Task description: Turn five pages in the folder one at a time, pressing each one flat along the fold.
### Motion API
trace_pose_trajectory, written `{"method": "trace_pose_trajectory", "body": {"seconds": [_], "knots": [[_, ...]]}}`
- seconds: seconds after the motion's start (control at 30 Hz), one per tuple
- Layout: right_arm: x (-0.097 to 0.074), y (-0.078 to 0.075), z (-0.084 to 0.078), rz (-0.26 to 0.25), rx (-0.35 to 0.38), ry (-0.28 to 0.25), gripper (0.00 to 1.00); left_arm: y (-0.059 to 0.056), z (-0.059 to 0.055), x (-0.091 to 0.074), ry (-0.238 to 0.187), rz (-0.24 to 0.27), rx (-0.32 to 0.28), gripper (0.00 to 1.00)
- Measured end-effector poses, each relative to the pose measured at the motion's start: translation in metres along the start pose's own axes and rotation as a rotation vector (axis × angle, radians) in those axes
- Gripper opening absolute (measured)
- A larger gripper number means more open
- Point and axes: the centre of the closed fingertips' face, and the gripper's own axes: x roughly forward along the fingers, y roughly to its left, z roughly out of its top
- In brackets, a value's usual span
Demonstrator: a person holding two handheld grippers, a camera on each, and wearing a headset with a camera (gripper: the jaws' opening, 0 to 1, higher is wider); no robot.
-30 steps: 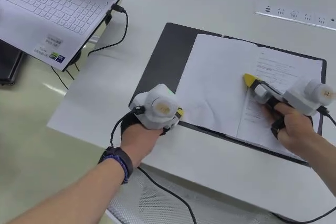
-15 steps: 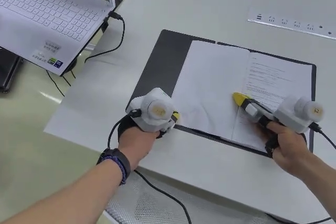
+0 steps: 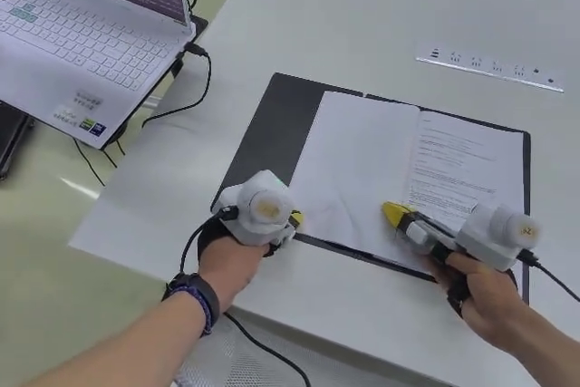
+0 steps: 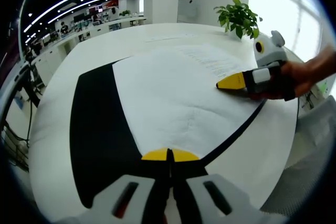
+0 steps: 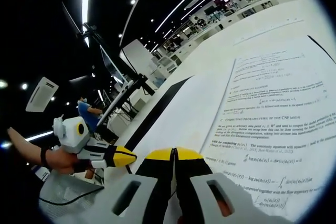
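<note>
Your folder (image 3: 272,124) lies open on the white table (image 3: 362,15), with the blank page (image 3: 349,160) on the left and the printed page (image 3: 462,169) on the right. Your left gripper (image 3: 294,219) sits at the blank page's near edge, fingers together. Your right gripper (image 3: 394,215) also has its 2 yellow tips pressed together, on the paper by the fold (image 3: 412,156), near end. 1 laptop (image 3: 82,52) is far left.

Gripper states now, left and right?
Left gripper: closed, tips at the page edge.
Right gripper: closed, empty, tips at the fold.
</note>
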Motion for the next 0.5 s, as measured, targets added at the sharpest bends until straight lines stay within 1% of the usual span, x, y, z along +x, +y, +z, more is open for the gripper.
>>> {"method": "trace_pose_trajectory", "body": {"seconds": [0.03, 0.07, 0.17, 0.3, 0.5], "knots": [[-0.001, -0.003, -0.001, 0.002, -0.002, 0.006, 0.0, 0.0, 0.0, 0.0, -0.001, -0.001, 0.0, 0.0], [-0.002, -0.003, -0.001, 0.003, -0.002, 0.008, 0.0, 0.0, 0.0, 0.0, -0.001, -0.001, 0.0, 0.0], [-0.004, 0.0, -0.007, 0.012, -0.014, 0.033, 0.0, 0.0, 0.0, 0.0, -0.006, -0.002, -0.004, 0.0], [-0.01, 0.0, -0.016, 0.016, -0.007, 0.038, 0.0, 0.0, 0.0, 0.0, -0.009, -0.001, -0.005, 0.0], [-0.015, 0.005, -0.029, 0.025, -0.026, 0.062, 0.0, 0.0, 0.0, 0.0, -0.009, -0.004, -0.006, 0.0]]}}
